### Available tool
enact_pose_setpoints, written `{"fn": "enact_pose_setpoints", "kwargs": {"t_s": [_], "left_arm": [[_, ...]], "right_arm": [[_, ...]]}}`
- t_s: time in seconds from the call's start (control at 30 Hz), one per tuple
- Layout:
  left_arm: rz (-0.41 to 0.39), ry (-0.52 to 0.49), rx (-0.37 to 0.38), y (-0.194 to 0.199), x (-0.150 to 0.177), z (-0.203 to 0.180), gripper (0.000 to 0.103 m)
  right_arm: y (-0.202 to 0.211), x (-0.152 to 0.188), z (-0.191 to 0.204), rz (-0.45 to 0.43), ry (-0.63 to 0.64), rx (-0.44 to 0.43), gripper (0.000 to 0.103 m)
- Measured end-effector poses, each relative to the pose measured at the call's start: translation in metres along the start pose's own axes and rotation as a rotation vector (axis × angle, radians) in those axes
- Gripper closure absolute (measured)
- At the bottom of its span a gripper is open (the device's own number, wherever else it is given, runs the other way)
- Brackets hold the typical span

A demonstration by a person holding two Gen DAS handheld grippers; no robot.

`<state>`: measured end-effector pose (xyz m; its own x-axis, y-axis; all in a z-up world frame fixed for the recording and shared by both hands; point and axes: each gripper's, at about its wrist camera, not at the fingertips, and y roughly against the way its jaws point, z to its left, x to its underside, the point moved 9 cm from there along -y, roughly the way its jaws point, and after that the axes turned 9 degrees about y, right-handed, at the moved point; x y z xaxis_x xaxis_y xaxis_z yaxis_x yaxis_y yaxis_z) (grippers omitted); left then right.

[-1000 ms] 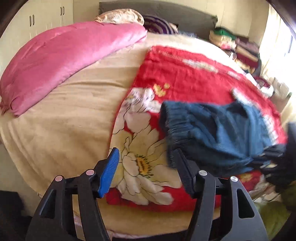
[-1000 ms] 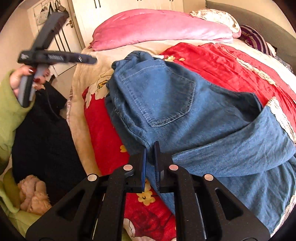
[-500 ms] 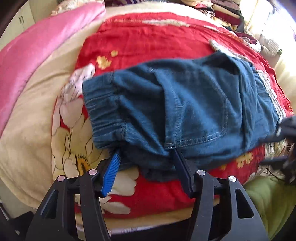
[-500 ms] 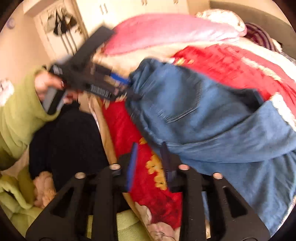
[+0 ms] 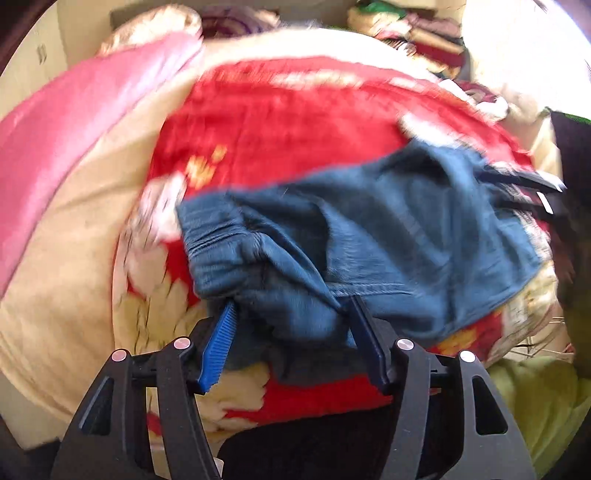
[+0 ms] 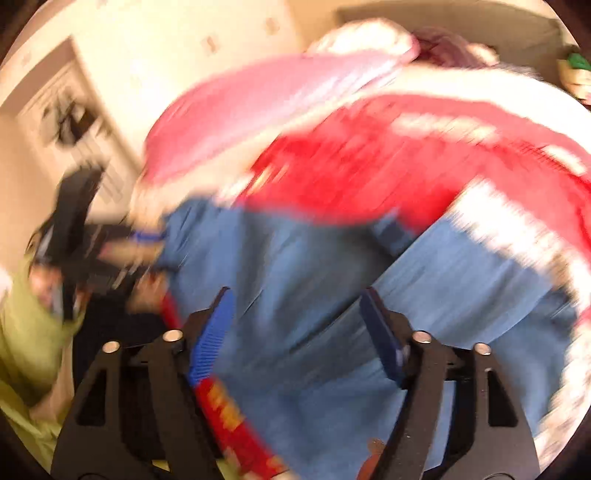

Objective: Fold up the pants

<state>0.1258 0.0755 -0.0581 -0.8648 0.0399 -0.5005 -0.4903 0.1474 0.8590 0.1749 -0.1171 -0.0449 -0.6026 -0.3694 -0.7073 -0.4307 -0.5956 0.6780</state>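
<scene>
Denim pants (image 5: 388, 236) lay bunched on the red flowered blanket (image 5: 295, 110), at the near edge of the bed. Their elastic waistband end sat right at the left gripper (image 5: 291, 325), whose jaws stood wide apart with a fold of the cloth bulging between them; the blue-padded finger (image 5: 218, 347) touched the cloth on one side and the dark finger (image 5: 369, 339) on the other, without pinching it. In the right wrist view the pants (image 6: 295, 314) spread just beyond the right gripper (image 6: 297, 317), which also stood wide, with cloth filling the gap between its two fingers. One pair of pants showed, one red blanket, one pink quilt (image 5: 74, 129) lying along the far left side of the bed, and two grippers. The right wrist view was heavily smeared by motion, so whether those fingers touched the denim could not be told. The far leg end of the pants was cut off at the picture's edge. A stack of folded cloth (image 5: 413, 33) behind the bed was too blurred to count.
</scene>
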Motion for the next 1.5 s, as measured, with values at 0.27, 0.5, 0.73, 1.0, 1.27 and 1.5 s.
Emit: {"fn": "enact_pose_setpoints", "kwargs": {"t_s": [0.27,0.5,0.73,1.0,1.27,1.5], "left_arm": [[-0.058,-0.093,0.05,0.001,-0.037,-0.039,0.031],[0.015,-0.027,-0.007,-0.003,0.002,0.011,0.031],[-0.114,0.012,-0.048,0.056,0.008,0.03,0.031],[-0.12,-0.099,0.137,0.027,-0.016,-0.07,0.031],[0.005,-0.135,0.201,-0.056,-0.008,-0.13,0.033],[-0.027,-0.143,0.244,-0.068,-0.006,-0.148,0.033]], "right_arm": [[-0.028,-0.05,-0.126,0.088,-0.13,0.293,0.029],[-0.063,-0.048,-0.152,0.195,-0.147,0.373,0.028],[-0.078,-0.055,-0.164,0.204,-0.156,0.412,0.028],[-0.099,-0.038,-0.181,0.255,-0.191,0.37,0.065],[-0.031,-0.038,-0.175,0.051,-0.272,0.283,0.097],[0.057,-0.017,-0.171,-0.086,-0.332,0.32,0.098]]}}
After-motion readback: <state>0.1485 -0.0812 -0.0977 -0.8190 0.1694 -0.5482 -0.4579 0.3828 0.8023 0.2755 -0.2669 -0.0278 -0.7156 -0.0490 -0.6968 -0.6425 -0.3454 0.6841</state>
